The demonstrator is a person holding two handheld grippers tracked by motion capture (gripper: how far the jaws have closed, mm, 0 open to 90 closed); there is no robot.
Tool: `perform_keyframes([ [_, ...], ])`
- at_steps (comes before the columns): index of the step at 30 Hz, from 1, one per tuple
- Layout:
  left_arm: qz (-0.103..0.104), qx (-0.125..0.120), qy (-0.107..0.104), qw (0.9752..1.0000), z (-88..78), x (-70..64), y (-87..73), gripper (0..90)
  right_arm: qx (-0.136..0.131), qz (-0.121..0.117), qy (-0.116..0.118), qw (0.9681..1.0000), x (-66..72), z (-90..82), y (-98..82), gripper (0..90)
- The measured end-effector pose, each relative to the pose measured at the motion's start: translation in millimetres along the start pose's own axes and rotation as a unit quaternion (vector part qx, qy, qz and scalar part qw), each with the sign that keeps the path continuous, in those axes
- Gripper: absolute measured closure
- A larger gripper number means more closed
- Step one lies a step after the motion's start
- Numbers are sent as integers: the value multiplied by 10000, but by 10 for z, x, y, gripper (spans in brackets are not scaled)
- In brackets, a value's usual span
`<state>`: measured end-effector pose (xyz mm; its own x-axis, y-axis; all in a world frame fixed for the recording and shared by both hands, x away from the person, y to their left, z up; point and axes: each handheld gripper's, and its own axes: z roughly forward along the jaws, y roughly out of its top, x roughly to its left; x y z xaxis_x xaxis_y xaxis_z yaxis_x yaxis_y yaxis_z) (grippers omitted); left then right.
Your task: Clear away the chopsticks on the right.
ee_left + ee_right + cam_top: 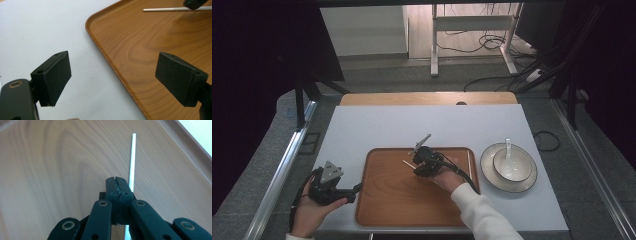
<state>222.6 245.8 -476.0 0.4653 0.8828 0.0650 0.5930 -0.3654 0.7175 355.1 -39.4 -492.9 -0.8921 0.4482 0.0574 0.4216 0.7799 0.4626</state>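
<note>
While the right gripper (416, 161) is over the far part of the wooden tray (384, 200), its two jaws are pressed together with no gap between them. In the right gripper view the closed jaws (117, 185) point along the tray floor, and a thin white stick (131, 162), probably a single chopstick, lies on the wood just beside them on the right side. The stick passes alongside and under the jaws; I cannot tell if the pads pinch it or only lie next to it. In the high view a short end of the stick (408, 163) comes out to the left of the gripper, near the far rim of the tray.

The left gripper (346, 192) is held at the left edge of the tray, above the white table mat (362, 130). Its jaws stand wide apart and hold nothing: in the left gripper view one pad (53, 77) is over the white surface and the other over the tray (140, 50), with the rounded tray corner between them. The stick (165, 9) is far ahead of these jaws, with the right gripper's tip on its far end.

To the right of the tray, well apart from both grippers, a white bowl (512, 164) with a white ceramic spoon (508, 150) in it stands on a plate (490, 175).
</note>
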Motion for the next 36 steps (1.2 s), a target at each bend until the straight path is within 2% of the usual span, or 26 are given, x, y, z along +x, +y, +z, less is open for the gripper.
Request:
perform_keyframes([
  [4,-9,-9,-3,10000,-6,6,-2,129,61,52,-199,9998,-7,59,10,897],
  [10,-4,-8,-6,10000,5,-14,5,129,39,206,-254,9995,-51,26,-49,897],
  [13,17,0,-8,10000,5,-19,10,129,67,205,-281,9994,-64,16,-78,897],
  [16,11,1,-7,10000,8,-18,9,129,-15,199,-293,9994,-64,-3,-94,897],
  [18,-7,-1,0,10000,15,-19,5,129,-38,213,-231,9995,-57,-5,-92,897],
  [22,-6,-3,2,10000,11,-16,3,129,62,168,-186,9997,-47,38,-105,897],
  [34,33,40,0,10000,21,-26,6,129,182,354,-539,9978,-130,-38,-235,897],
  [36,33,38,2,10000,23,-29,7,128,169,414,-526,9976,-154,-61,-278,898],
])
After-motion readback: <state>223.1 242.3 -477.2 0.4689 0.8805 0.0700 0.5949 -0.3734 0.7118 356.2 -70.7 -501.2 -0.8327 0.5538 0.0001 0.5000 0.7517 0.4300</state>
